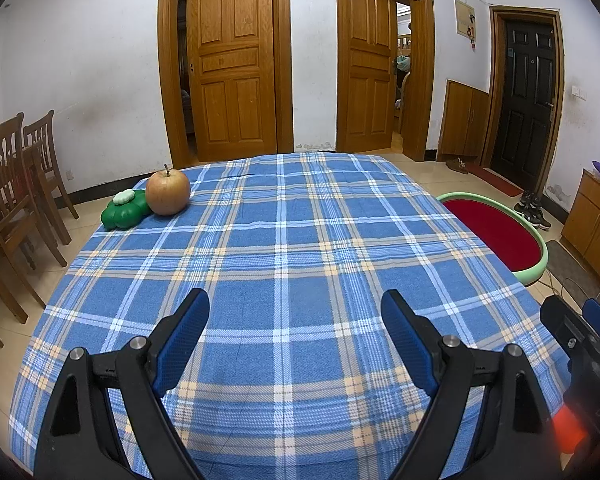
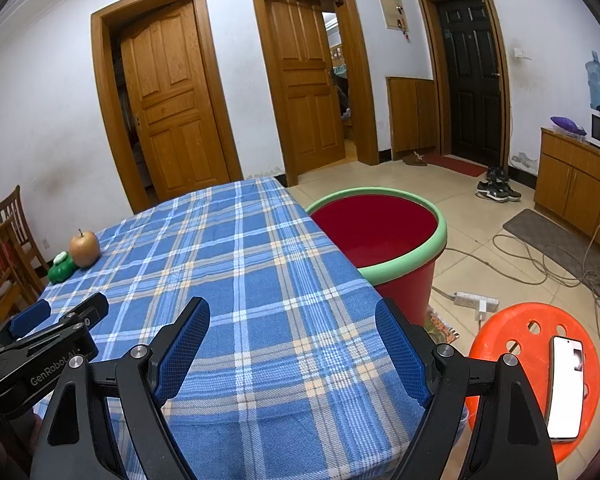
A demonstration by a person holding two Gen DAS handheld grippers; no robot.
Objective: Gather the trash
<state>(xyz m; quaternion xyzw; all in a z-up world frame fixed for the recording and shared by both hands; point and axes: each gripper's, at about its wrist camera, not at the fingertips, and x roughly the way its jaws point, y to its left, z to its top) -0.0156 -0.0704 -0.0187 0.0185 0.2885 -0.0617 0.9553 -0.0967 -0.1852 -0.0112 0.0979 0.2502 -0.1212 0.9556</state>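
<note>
From the left wrist camera, the left gripper [image 1: 295,308] is hovering over the checked tablecloth [image 1: 284,240] with its fingers spread apart and nothing between them. The apple [image 1: 167,193] is sitting at the far left corner, touching a green toy [image 1: 125,210], well apart from the fingers.

From the right wrist camera, the right gripper [image 2: 292,316] is also hanging released and empty. The apple [image 2: 85,249] is lying far off to the left; the red bucket [image 2: 384,240] is standing just beside the table's right edge.
</note>
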